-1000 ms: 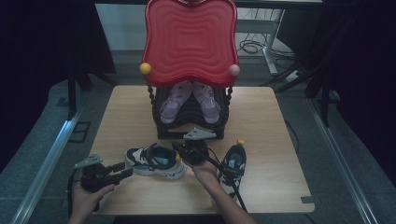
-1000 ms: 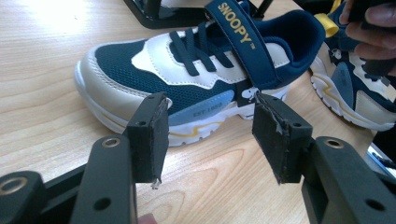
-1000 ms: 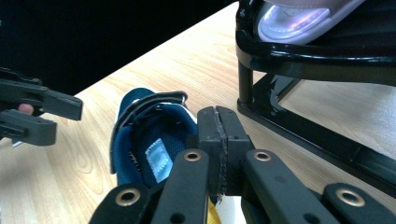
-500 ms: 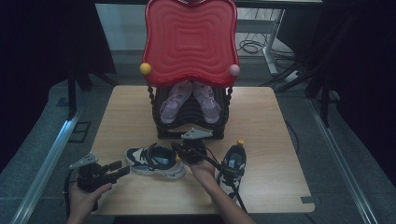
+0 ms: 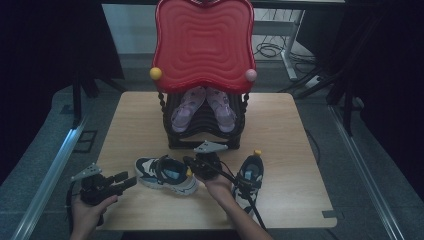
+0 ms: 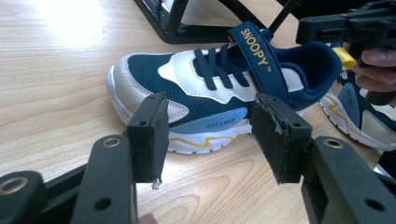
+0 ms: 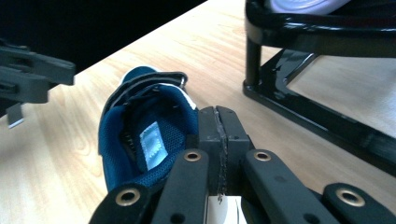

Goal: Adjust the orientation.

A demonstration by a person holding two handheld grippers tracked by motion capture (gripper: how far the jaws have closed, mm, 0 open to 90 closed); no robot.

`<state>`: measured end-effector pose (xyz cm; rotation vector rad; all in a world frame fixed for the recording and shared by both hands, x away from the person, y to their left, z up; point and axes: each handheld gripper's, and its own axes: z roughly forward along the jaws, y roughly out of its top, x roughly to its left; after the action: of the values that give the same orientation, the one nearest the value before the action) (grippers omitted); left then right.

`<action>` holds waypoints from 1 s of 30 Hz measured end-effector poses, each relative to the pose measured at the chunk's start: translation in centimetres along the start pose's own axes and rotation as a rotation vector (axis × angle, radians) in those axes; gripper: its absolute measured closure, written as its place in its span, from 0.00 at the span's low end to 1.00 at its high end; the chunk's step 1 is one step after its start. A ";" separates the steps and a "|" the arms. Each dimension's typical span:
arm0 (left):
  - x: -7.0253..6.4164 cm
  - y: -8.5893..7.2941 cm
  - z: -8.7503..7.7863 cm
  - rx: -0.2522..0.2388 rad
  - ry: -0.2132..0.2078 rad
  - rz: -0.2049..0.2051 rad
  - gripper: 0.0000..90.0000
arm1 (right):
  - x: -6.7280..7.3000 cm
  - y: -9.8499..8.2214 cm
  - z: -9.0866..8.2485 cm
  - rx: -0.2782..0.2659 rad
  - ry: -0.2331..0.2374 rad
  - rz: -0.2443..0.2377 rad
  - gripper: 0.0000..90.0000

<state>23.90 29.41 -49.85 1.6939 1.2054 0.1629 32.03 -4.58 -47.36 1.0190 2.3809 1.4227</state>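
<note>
A navy and white sneaker (image 5: 167, 175) with a strap lies on its sole on the wooden table (image 5: 130, 130), toe to the left. My left gripper (image 5: 127, 181) is low at the front left, open, its jaws aimed at the sneaker's side (image 6: 210, 93) and a short way off it (image 6: 208, 135). My right gripper (image 5: 189, 162) is shut, its tips (image 7: 218, 116) at the heel collar of that sneaker (image 7: 140, 140), beside a yellow heel tab (image 6: 346, 58). Whether it pinches anything I cannot tell. A second matching sneaker (image 5: 248, 177) lies right of my right hand.
A black shoe rack (image 5: 200, 142) stands at mid-table with a pair of pink sandals (image 5: 182, 112) on it and a red wavy panel (image 5: 202, 42) on top. Its base bar (image 7: 303, 102) runs close behind the sneaker's heel.
</note>
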 end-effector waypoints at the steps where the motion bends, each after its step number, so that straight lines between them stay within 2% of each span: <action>1: 0.0 0.0 0.0 0.001 0.001 0.001 0.51 | 0.2 -0.1 -0.1 0.001 0.006 0.001 0.99; 13: 0.2 0.0 -0.4 -0.007 0.029 0.003 0.51 | 2.3 -1.2 -1.1 -0.005 0.049 -0.042 0.99; 19: 0.3 0.0 -0.5 -0.010 0.029 0.000 0.51 | 3.1 -1.6 -1.4 -0.010 0.055 -0.054 0.99; 30: 0.5 0.0 -0.6 -0.012 0.028 -0.004 0.51 | 5.1 -2.3 -1.4 -0.005 0.104 -0.082 0.99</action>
<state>23.78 30.18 -49.75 1.6838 1.2269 0.1913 26.47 -3.00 -47.67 0.8548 2.4591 1.4866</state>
